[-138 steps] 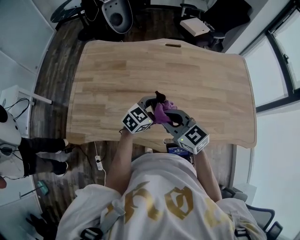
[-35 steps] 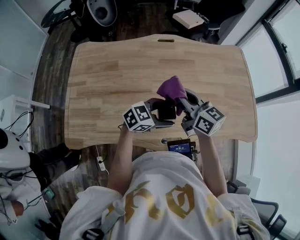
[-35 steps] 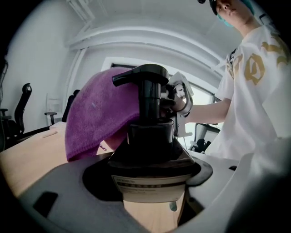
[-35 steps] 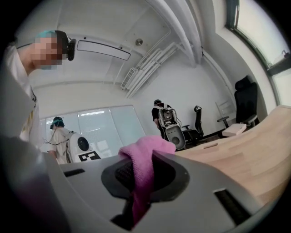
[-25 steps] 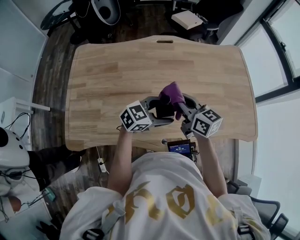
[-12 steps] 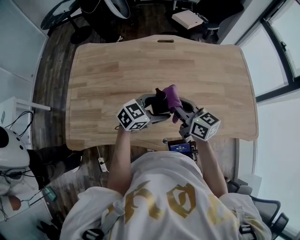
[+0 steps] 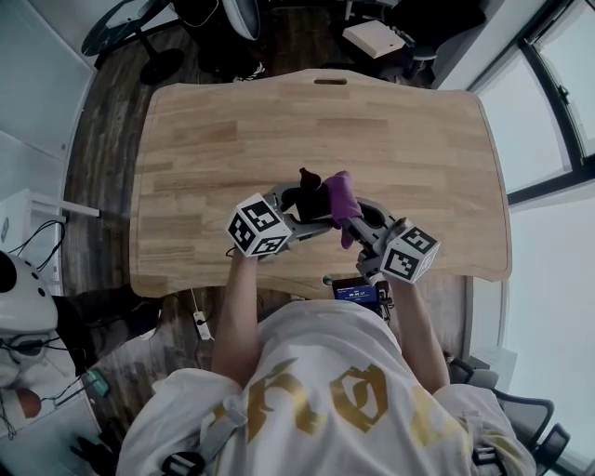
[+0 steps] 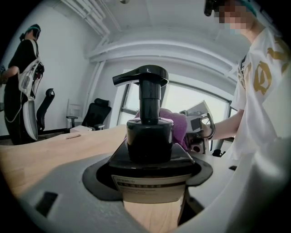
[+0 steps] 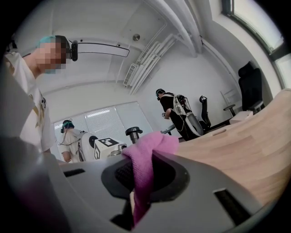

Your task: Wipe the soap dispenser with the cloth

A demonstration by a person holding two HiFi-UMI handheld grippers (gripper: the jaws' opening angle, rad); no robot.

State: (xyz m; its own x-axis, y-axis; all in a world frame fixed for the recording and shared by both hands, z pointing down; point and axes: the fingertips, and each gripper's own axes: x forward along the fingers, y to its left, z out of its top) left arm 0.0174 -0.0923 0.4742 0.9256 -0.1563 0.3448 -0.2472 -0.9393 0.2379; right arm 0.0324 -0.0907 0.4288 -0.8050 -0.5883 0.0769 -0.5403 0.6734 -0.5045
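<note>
A black soap dispenser [image 8: 149, 132] with a pump head [image 7: 308, 177] is held above the wooden table [image 7: 232, 130], and my left gripper [image 7: 290, 212] is shut on its body. A label shows low on the bottle [image 8: 150, 187]. My right gripper [image 7: 358, 221] is shut on a purple cloth [image 7: 340, 197], which lies against the dispenser's right side. In the right gripper view the cloth [image 9: 143, 168] hangs between the jaws, and the pump head [image 9: 133, 133] peeks over it. In the left gripper view the cloth [image 8: 178, 125] bulges behind the bottle.
A slot-shaped handle hole [image 7: 328, 81] sits at the table's far edge. Office chairs [image 7: 228, 19] and a white box [image 7: 376, 37] stand on the floor beyond. Other people [image 8: 22, 77] stand in the room. A small device [image 7: 354, 293] hangs at the near edge.
The cloth has come down from the dispenser's top to its right side. Both grippers have shifted a little toward the near edge, and the pump head is uncovered.
</note>
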